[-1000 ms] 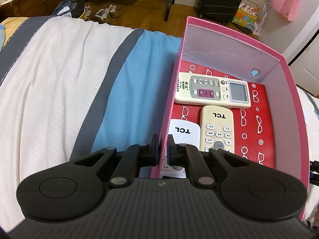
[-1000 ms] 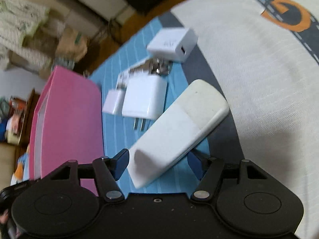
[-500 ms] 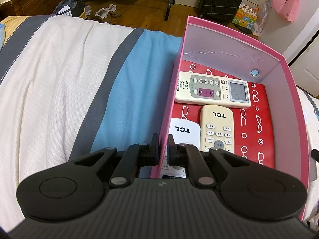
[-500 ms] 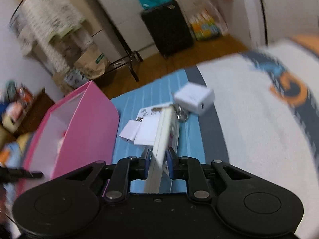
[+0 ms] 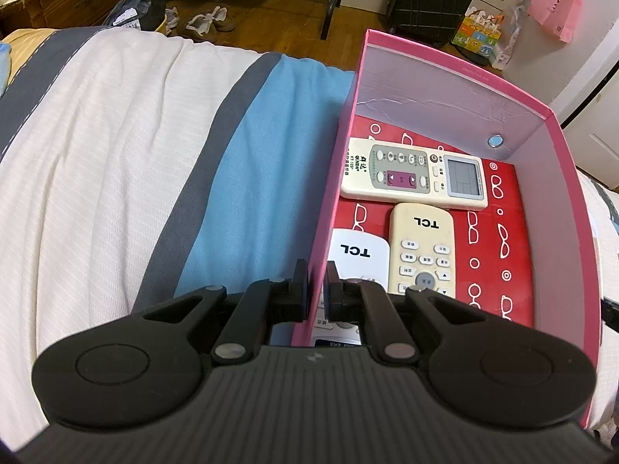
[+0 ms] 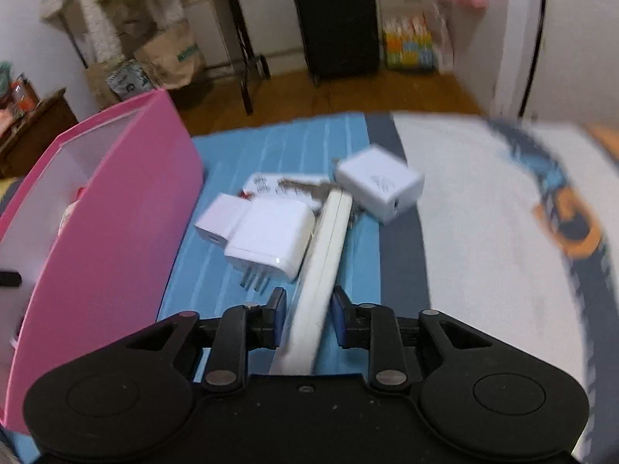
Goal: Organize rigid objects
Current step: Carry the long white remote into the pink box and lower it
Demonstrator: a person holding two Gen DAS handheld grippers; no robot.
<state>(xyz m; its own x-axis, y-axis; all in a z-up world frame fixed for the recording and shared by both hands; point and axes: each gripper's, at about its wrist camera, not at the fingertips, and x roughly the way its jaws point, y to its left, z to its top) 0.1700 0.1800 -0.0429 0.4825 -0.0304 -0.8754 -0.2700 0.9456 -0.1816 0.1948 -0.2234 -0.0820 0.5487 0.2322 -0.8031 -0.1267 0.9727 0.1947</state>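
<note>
Bedspread (image 5: 116, 162): white, grey and blue stripes; it carries the box and the loose items; an orange and dark printed patch sits at the far right of the right wrist view.
Left gripper (image 5: 317, 282): clenched on the near left wall of the pink box (image 5: 456, 73); one finger outside the wall, the other inside; the thin wall is pinched between the pads.
Pink box: open-topped, resting on the blue stripe; pale inner walls, red floor printed with white spectacles.
Box contents: a white TCL remote (image 5: 358, 249) against the left wall, partly hidden by the inner finger; a cream TCL remote (image 5: 421, 251) just beside it on the right; a cream remote with a screen (image 5: 414, 172) lying crosswise beyond both, near the far wall.
Right gripper (image 6: 309, 309): jaws have just been opening slightly after a closure; a white remote (image 6: 323, 266) stands on edge between them; both blue pads appear to press its flat faces; grasp judged held, though the view is blurred.
White remote: outside the box, above the blue stripe, to the right of the box's outer wall; its far end points toward the chargers.
Chargers: a small white block (image 6: 218, 218) touching a larger white plug adapter (image 6: 271, 237) with metal prongs; a third white cube charger (image 6: 381, 183) lies apart to the right of the remote's far end.
Paper slip (image 6: 271, 183): lies under and beyond the chargers; print illegible.
</note>
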